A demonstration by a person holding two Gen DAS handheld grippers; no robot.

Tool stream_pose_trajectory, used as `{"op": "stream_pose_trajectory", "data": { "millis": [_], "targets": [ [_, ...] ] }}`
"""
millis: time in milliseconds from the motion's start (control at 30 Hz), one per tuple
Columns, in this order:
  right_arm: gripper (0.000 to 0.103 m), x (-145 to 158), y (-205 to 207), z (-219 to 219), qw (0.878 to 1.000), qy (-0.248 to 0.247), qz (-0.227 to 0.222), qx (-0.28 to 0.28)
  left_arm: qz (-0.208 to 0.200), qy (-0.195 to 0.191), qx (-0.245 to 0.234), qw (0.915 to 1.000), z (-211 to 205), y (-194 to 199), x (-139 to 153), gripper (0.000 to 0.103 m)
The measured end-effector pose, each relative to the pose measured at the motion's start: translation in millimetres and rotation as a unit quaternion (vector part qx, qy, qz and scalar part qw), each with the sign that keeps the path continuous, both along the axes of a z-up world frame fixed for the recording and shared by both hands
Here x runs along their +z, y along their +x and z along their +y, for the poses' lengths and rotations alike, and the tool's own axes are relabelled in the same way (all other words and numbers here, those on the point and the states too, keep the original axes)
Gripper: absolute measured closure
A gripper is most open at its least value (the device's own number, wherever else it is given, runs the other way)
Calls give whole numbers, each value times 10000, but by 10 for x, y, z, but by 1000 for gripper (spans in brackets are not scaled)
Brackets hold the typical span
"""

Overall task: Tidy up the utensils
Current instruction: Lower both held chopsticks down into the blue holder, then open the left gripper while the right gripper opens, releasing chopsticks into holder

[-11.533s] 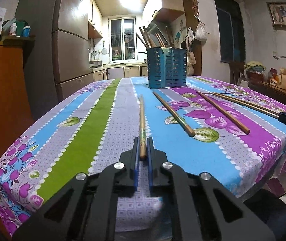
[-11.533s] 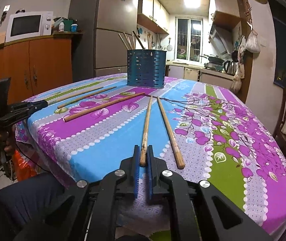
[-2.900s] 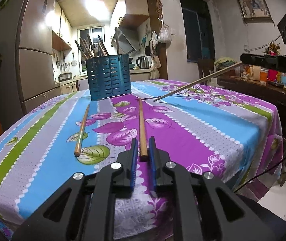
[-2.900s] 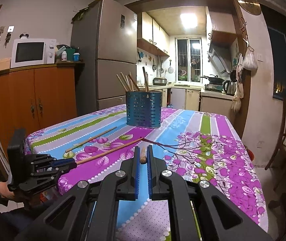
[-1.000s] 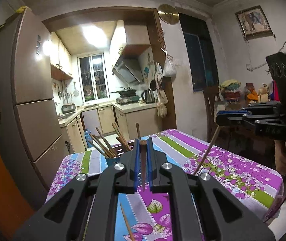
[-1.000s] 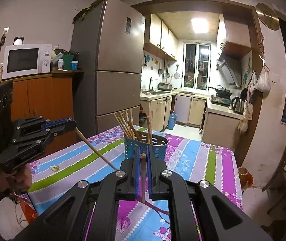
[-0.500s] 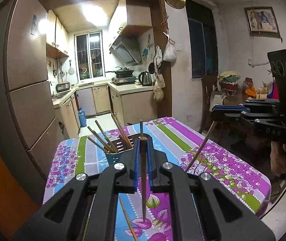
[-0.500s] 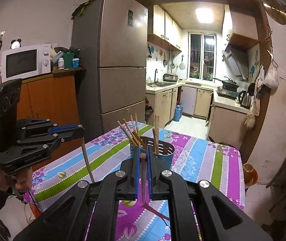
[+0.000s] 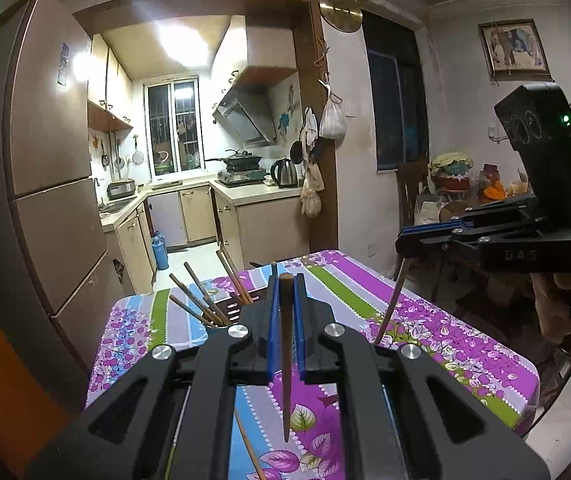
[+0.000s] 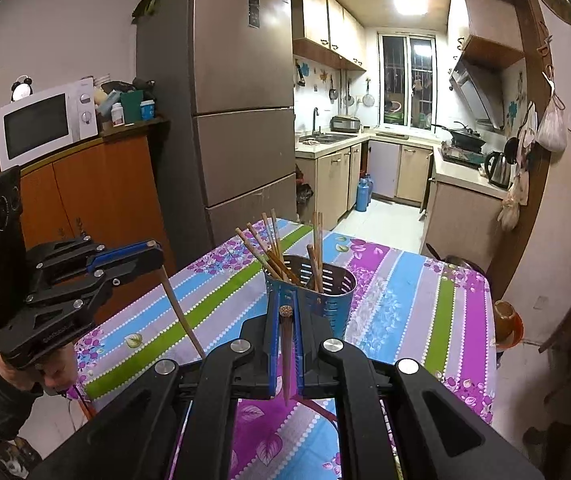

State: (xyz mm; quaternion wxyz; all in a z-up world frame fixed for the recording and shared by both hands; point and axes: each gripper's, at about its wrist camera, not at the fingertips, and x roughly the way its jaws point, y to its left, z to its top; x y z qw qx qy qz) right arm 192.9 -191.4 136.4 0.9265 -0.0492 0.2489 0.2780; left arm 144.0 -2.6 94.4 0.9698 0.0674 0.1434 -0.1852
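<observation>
My left gripper (image 9: 284, 292) is shut on a brown chopstick (image 9: 285, 360) that hangs point down over the table. My right gripper (image 10: 284, 322) is shut on another chopstick (image 10: 286, 356), also hanging point down. The blue slotted utensil holder (image 10: 325, 300) stands on the table just ahead of the right gripper and holds several chopsticks (image 10: 269, 252). In the left wrist view the holder (image 9: 229, 312) is mostly hidden behind my fingers. Each view shows the other gripper, the right gripper (image 9: 405, 242) and the left gripper (image 10: 157, 258), with its chopstick raised above the table.
The table has a striped floral cloth (image 10: 405, 292). One more chopstick (image 9: 249, 448) lies on it below the left gripper. A fridge (image 10: 221, 120) and an orange cabinet (image 10: 97, 192) with a microwave stand to the left. The kitchen lies beyond the table.
Both grippers lifted their chopsticks from the table, swung them upright, and over the last second moved closer to and higher above the holder.
</observation>
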Motion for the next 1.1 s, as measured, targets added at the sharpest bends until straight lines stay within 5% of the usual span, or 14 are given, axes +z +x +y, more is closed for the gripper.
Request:
{"op": "stream_pose_trajectory", "data": {
  "millis": [433, 1100],
  "targets": [
    [95, 580, 195, 219, 9996, -176, -208, 55, -157, -233, 143, 9995, 84, 245, 289, 97],
    [95, 1717, 886, 65, 9965, 244, -740, -299, -1151, -727, 315, 9902, 231, 731, 1556, 97]
  ]
}}
